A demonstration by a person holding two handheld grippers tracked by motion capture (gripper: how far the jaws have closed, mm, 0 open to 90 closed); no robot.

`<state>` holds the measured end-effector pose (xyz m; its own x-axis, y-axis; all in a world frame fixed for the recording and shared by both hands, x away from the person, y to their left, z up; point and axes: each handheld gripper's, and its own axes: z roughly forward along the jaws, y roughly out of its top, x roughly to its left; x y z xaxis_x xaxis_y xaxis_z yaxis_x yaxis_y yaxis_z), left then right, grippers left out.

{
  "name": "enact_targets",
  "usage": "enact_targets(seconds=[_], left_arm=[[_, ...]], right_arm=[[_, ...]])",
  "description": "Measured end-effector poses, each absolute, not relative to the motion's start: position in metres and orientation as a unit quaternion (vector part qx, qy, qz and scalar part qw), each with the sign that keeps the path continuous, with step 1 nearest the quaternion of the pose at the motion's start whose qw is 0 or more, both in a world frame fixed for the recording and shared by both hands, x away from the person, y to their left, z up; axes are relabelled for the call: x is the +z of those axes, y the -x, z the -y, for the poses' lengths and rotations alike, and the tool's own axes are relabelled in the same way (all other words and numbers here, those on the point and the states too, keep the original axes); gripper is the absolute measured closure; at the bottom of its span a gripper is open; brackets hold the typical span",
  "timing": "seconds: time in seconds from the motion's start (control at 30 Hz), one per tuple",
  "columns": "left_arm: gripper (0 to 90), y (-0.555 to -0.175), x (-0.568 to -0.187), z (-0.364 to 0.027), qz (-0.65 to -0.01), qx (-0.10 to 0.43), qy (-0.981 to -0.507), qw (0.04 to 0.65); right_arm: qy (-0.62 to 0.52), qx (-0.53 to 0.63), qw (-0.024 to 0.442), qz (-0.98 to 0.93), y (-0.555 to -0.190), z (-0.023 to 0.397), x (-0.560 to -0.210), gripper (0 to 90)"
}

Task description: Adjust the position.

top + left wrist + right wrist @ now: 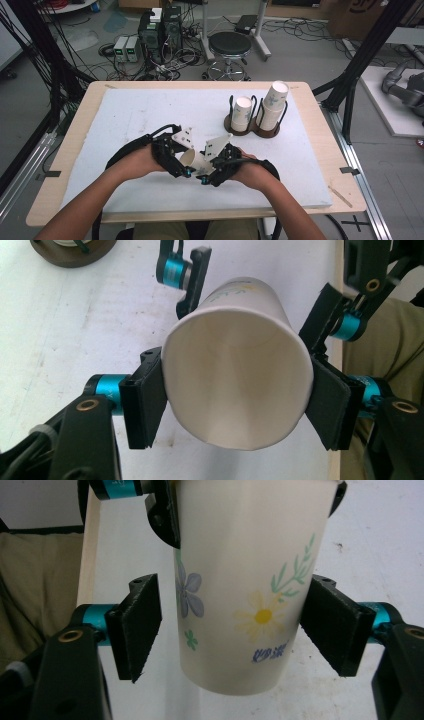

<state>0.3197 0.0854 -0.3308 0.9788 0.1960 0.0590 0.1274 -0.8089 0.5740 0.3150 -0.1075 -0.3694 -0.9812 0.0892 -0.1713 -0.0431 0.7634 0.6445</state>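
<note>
Above the white surface (125,115), left tongs (235,400) clamp the paper cup (235,385); right tongs (235,630) straddle its base, one pad apart, rim cut off.

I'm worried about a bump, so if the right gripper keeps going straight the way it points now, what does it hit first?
The paper cup. It sits between the right gripper jaws, held near its rim by the left gripper. Beyond the cup, the left gripper itself seems next, though depth is hard to judge.

White flower-printed paper cup (245,580) — rim cut off at the top edge; blue lettering too blurred to read.
</note>
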Motion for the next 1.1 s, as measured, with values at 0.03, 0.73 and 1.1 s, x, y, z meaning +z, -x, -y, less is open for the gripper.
enact_targets(seconds=[0.03, 0.73, 1.1], left_arm=[[32.3, -0.320, -0.331, -0.085, -0.086, 0.057, -0.951, 0.293], [27.0, -0.320, -0.336, -0.080, -0.094, 0.056, -0.944, 0.310], [18.7, -0.322, -0.331, -0.106, -0.129, 0.054, -0.895, 0.424]], right_arm=[[-0.011, 0.341, 0.099, -0.935, -0.315, 0.107, -0.370, 27.4], [-0.032, 0.325, 0.093, -0.941, -0.317, 0.105, -0.373, 37.7], [-0.059, 0.356, 0.073, -0.930, -0.323, 0.120, -0.379, 37.5]])
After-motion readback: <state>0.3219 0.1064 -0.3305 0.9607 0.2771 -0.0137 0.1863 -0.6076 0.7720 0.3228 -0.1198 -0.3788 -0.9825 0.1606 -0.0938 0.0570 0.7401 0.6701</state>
